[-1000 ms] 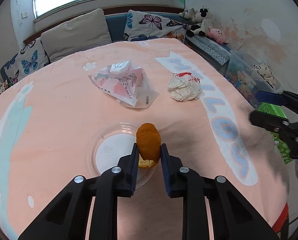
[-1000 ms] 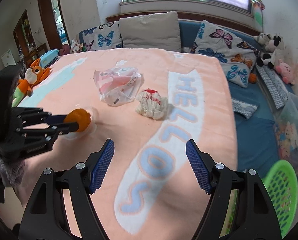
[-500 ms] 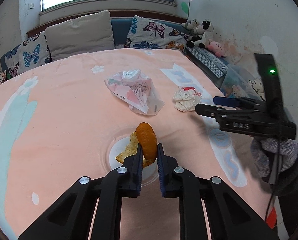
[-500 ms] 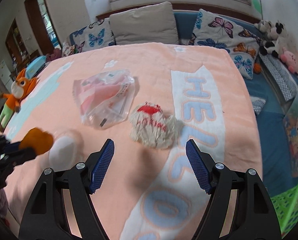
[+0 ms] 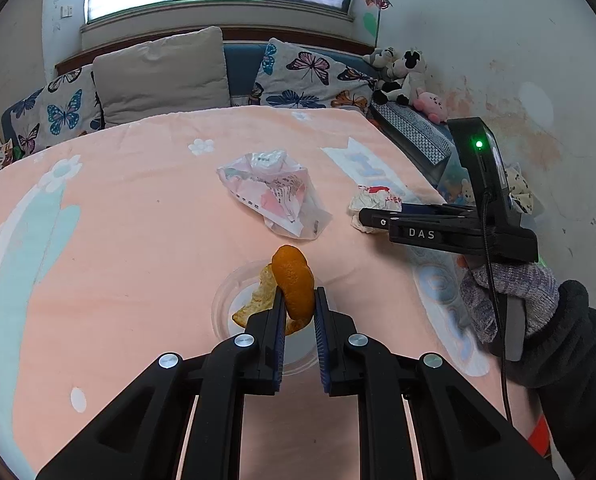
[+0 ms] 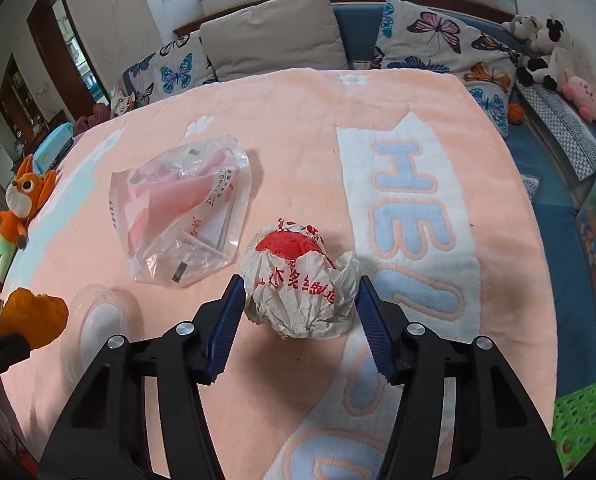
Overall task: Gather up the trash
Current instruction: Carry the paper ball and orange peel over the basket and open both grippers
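Observation:
My left gripper (image 5: 298,296) is shut on a piece of orange peel (image 5: 294,280), held just above a clear plastic dish (image 5: 226,308) on the pink blanket. The peel (image 6: 34,316) also shows at the left edge of the right wrist view. My right gripper (image 6: 299,284) straddles a crumpled white paper wrapper with red print (image 6: 298,276). Its jaws are closing, the pads right at the wrapper's sides without squeezing it. A clear plastic bag with pink packaging (image 6: 186,212) lies flat just beyond, to the left.
A green plastic basket (image 6: 581,420) sits low at the right, beside the blanket-covered surface (image 6: 298,120). An orange fox plush (image 6: 18,204) lies at the left edge. Cushions and plush toys line the sofa behind. A gloved hand (image 5: 509,296) holds the right gripper.
My right gripper has come forward and down over the crumpled wrapper, and its jaws have narrowed around it. My left gripper keeps the orange peel, raised slightly off the dish.

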`<state>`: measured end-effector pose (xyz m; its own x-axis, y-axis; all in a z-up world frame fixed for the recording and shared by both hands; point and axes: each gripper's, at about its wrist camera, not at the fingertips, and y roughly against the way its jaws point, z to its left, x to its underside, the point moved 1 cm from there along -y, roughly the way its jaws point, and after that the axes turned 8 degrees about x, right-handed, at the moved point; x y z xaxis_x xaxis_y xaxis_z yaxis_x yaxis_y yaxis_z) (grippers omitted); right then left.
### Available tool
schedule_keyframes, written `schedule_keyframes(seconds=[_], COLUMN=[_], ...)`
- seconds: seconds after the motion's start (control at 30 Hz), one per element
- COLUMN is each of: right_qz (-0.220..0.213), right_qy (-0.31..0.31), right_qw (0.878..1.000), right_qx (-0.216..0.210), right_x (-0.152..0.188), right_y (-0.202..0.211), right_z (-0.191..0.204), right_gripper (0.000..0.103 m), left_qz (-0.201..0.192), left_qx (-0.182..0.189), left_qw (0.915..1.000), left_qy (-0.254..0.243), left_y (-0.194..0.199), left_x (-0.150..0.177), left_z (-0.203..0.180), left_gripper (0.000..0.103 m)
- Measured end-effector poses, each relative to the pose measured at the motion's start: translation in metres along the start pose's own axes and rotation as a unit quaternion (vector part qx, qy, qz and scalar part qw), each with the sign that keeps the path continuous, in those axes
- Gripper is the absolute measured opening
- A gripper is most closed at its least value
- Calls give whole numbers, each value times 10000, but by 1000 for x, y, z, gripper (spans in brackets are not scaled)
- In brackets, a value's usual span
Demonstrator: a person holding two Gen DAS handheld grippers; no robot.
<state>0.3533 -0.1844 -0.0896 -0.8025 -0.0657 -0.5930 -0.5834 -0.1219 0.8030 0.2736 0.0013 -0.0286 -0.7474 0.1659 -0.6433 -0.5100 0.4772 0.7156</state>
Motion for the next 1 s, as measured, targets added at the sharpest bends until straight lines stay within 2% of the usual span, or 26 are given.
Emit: schedule_keyframes(seconds=[0.27, 0.6, 0.8, 1.0], right_qz=[-145, -419, -593, -628], right_qy=[37, 3, -146, -442], right_qw=[9999, 9991, 9973, 9925], right_qx=[-26, 81, 411, 949], right_x=[10, 41, 68, 101], right_y=[21, 92, 141, 179], right_z=[-1, -21, -53, -99], right_gripper=[54, 54, 54, 54], left_qz=[24, -76, -137, -171], left_qx=[28, 204, 396, 578], left_qw=[10000, 9994, 9981, 9961], left_qy=[-52, -258, -454, -647], left_y=[-1, 10, 16, 20], left_x=[0, -2, -1, -2], left_z=[-7, -41, -70, -101], left_gripper=[14, 14, 14, 14])
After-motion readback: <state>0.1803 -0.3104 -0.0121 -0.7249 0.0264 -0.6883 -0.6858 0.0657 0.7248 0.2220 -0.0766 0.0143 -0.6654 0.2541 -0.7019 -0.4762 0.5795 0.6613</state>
